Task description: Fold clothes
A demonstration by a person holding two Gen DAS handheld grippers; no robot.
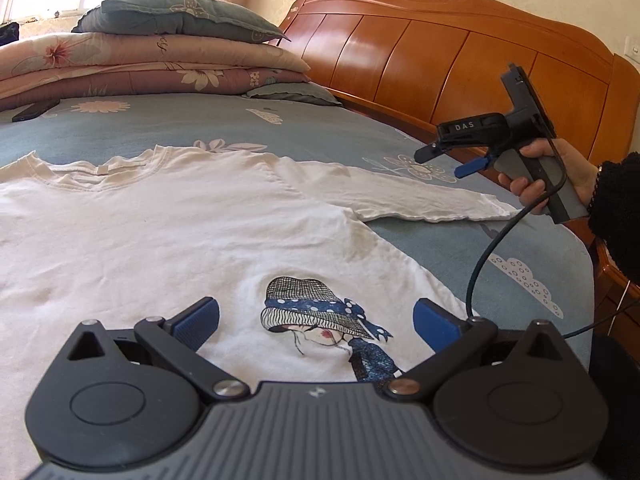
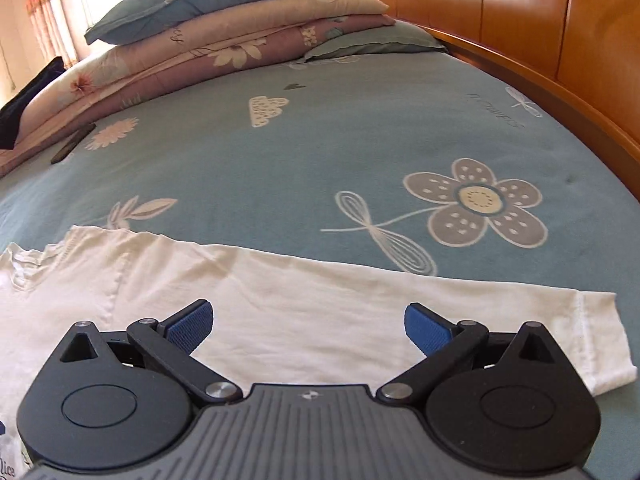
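A white long-sleeved shirt (image 1: 168,216) lies flat, front up, on the blue bedsheet (image 1: 240,120). Its print of a girl in a hat (image 1: 320,320) faces up. My left gripper (image 1: 316,326) is open and empty, hovering over the print. The shirt's right sleeve (image 1: 400,196) stretches out toward the headboard. My right gripper (image 1: 448,160) shows in the left wrist view, held in a hand above the sleeve cuff (image 1: 492,210). In the right wrist view the right gripper (image 2: 308,326) is open and empty above the sleeve (image 2: 320,300), with the cuff (image 2: 600,340) to its right.
A stack of folded quilts and pillows (image 1: 152,52) sits at the far end of the bed. A dark phone (image 1: 34,111) lies by the stack. The wooden headboard (image 1: 440,60) runs along the right side. A cable (image 1: 480,264) hangs from the right gripper.
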